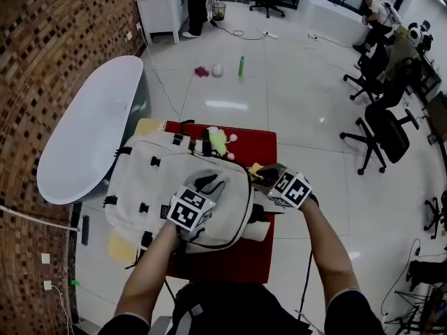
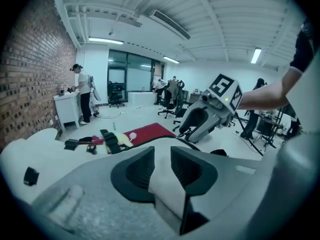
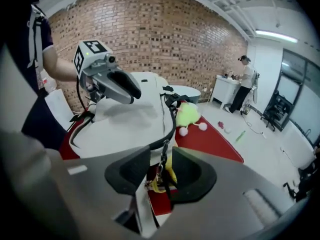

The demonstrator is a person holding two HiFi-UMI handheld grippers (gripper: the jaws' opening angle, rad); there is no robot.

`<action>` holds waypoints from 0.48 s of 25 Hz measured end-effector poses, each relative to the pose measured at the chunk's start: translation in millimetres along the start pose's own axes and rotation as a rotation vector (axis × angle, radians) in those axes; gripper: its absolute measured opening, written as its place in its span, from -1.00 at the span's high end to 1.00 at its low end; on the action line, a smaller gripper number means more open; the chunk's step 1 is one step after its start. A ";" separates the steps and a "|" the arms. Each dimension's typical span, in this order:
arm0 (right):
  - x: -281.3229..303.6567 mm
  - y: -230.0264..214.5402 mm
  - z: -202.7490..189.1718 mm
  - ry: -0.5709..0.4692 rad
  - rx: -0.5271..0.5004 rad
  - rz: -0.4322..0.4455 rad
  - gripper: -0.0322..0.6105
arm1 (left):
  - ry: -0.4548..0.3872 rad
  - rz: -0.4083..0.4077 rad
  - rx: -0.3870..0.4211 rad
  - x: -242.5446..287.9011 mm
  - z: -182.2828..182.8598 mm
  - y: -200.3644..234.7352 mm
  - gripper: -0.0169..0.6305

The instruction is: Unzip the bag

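Observation:
A white backpack with black buckles lies flat on a red table. My left gripper rests on top of the bag, and in the left gripper view it is shut on a fold of the white fabric. At the bag's right edge, my right gripper points at the black zipper line. In the right gripper view the dark zipper pull hangs between the jaws of that gripper. There is a gap on both sides, so the pads do not press on it.
A yellow-green plush toy with pink balls lies at the bag's far end. A white bathtub stands to the left along the brick wall. Office chairs are at the right. A person stands at a far counter.

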State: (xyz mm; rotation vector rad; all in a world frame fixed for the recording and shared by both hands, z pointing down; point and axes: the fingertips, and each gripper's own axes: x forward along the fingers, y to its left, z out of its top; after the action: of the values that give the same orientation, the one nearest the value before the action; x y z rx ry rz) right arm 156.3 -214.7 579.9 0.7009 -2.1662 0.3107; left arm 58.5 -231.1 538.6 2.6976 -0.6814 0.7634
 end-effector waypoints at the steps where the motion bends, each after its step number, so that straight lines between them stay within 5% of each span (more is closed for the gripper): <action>1: 2.7 -0.9 -2.1 0.011 -0.015 0.016 0.48 | 0.005 -0.027 0.020 6.6 5.3 -5.9 0.62; 8: 10.3 -0.6 -14.5 0.114 -0.130 0.070 0.60 | 0.125 -0.146 0.186 64.6 13.5 -29.6 0.62; 12: 7.3 3.5 -18.2 0.212 -0.359 0.013 0.76 | 0.184 -0.206 0.207 84.9 5.5 -34.4 0.62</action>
State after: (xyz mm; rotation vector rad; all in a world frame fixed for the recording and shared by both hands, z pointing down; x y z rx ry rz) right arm 162.1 -206.6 597.2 0.4298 -1.9544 -0.0014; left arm 142.0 -234.8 576.5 2.7733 -0.2908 1.0613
